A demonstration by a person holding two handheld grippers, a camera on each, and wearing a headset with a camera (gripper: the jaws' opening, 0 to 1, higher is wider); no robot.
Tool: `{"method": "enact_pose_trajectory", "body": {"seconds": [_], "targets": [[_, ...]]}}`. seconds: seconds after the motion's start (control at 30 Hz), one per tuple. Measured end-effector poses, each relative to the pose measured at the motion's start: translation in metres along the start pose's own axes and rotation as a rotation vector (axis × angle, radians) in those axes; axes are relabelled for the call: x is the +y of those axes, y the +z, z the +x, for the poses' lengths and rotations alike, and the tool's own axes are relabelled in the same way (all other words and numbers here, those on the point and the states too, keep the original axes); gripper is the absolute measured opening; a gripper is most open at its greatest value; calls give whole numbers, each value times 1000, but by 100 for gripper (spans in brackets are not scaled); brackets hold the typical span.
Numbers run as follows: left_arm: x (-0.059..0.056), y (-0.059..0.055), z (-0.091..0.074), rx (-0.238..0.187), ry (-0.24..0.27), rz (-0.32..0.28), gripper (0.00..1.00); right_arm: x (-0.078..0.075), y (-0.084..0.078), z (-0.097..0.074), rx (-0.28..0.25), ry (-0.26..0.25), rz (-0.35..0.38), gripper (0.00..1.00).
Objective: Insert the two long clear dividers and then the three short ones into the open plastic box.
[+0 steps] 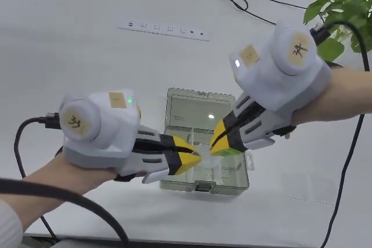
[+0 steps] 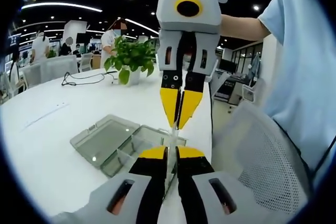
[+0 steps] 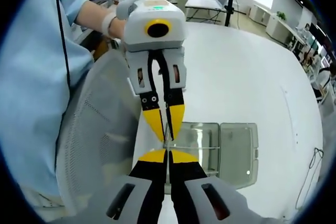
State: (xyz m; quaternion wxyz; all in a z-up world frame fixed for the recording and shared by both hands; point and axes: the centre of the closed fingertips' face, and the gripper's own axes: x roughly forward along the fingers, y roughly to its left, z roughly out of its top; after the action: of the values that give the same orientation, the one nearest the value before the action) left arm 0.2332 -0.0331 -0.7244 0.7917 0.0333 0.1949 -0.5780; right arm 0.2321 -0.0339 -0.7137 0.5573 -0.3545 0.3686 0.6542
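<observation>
Box point(image 1: 232, 185): lay open near me on the table point(image 1: 87, 74).
Divider point(image 3: 166, 141): clear, hung just above it.
Left gripper point(image 1: 195, 158): I had its jaws clamped on one end.
Right gripper point(image 1: 216, 146): clamped opposite.

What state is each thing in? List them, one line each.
plastic box: open, on the table
lid: folded back flat
clear divider: held between both grippers over the plastic box
left gripper: fingers shut on the clear divider
right gripper: fingers shut on the clear divider
</observation>
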Motion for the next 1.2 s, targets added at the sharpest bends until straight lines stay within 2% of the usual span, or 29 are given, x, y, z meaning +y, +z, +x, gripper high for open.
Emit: {"method": "enact_pose_trajectory", "body": {"seconds": [0.1,0.13,0.27,0.53,0.6,0.7,0.73,0.77,0.83,1.2], "targets": [[7,-6,-4,11,39,-7,15,-10,0,-1,29,-30,7,2],[10,-8,-6,17,52,-16,18,-15,1,-1,33,-48,33,2],[17,-13,-13,16,92,-28,27,-23,5,3,43,-63,49,2],[30,-23,-22,35,172,-54,56,-37,7,21,61,-67,52,2],[35,-26,-25,45,207,-65,71,-40,5,24,63,-71,49,2],[50,-34,-30,75,304,-73,100,-42,6,26,57,-68,64,2],[49,-38,-32,90,300,-83,98,-42,5,28,60,-68,60,2],[52,-37,-32,76,308,-91,100,-42,4,30,61,-66,61,2],[53,-40,-33,78,309,-105,100,-42,2,32,62,-63,63,2],[46,-43,-32,83,294,-117,100,-44,3,36,59,-57,63,2]]}}
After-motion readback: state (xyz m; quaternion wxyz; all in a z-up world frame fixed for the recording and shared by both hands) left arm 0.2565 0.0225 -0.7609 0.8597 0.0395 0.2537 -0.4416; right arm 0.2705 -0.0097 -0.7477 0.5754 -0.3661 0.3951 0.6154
